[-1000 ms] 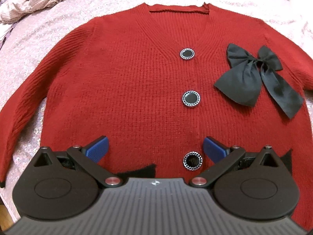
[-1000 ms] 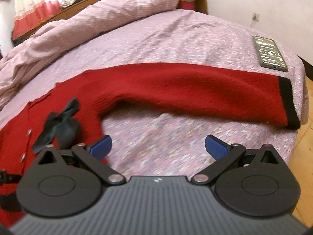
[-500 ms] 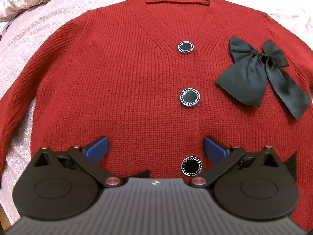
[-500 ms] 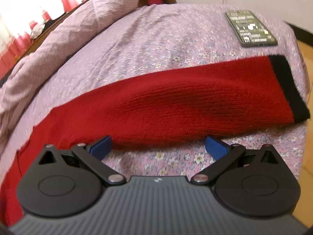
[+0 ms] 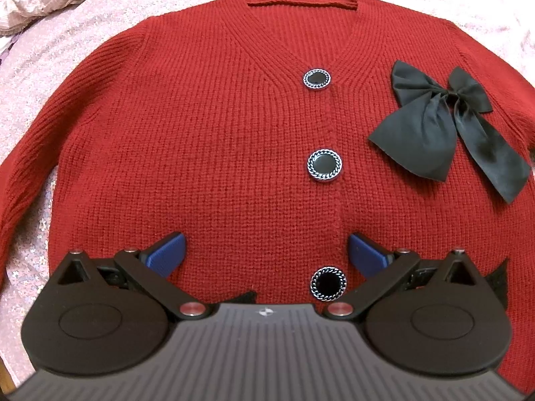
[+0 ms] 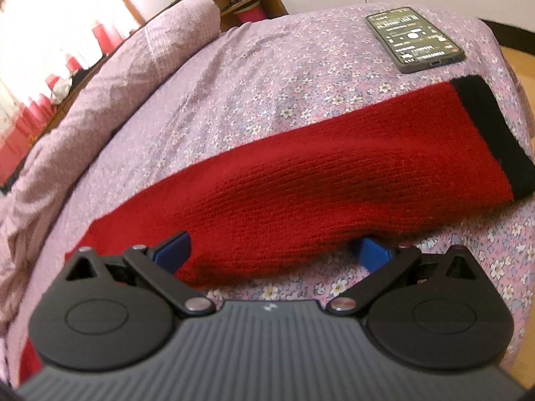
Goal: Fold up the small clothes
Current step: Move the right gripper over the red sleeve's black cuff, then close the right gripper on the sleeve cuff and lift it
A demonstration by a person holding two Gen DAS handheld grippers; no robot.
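A red knit cardigan (image 5: 200, 140) lies flat, front up, on the bed, with three black buttons and a black bow (image 5: 438, 127) on its right chest. My left gripper (image 5: 265, 254) is open, hovering over the lower front near the bottom button (image 5: 328, 283). In the right wrist view the cardigan's sleeve (image 6: 334, 187) with a black cuff (image 6: 491, 133) stretches across the bed. My right gripper (image 6: 272, 250) is open, its fingers straddling the sleeve's near edge; the right fingertip (image 6: 374, 249) sits partly under the fabric.
A phone (image 6: 414, 38) lies on the floral sheet (image 6: 301, 77) beyond the cuff, near the bed's corner. A rolled quilt (image 6: 133, 77) runs along the far side, with shelves behind it. Wooden floor (image 6: 521, 70) shows at the right edge.
My right gripper has swung toward the sleeve and closed in until its fingers straddle the near edge. My left gripper has crept slightly forward over the cardigan's front.
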